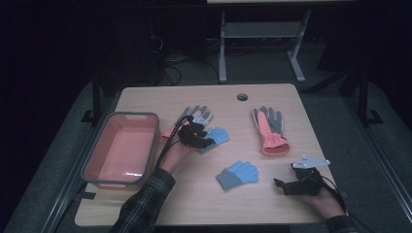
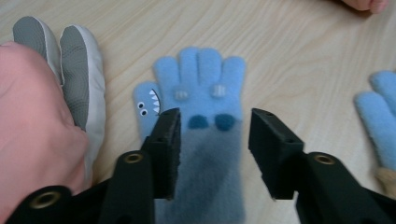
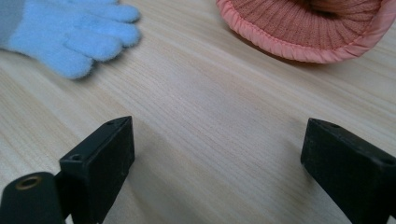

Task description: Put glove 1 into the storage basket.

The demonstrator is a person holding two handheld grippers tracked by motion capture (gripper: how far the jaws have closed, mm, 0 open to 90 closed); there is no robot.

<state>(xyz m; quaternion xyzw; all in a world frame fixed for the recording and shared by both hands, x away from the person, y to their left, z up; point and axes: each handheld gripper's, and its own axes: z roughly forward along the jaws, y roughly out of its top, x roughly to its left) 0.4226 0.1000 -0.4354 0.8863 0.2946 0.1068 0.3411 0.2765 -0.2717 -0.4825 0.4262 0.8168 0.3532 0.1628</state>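
My left gripper (image 2: 212, 149) sits right over the blue glove (image 2: 201, 121), whose length runs straight ahead between the jaws, fingers away from me; jaws straddle its cuff, half spread, not yet pressing. My right gripper (image 3: 217, 163) rests wide open on the table (image 3: 210, 107), farther off.

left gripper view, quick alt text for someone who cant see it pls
The left tongs straddle the grey cuff of a small blue glove with a shark face on its thumb, lying flat on the wooden table; the black jaws stand either side, not pressing. A pink and grey glove lies at left, another blue glove at right.
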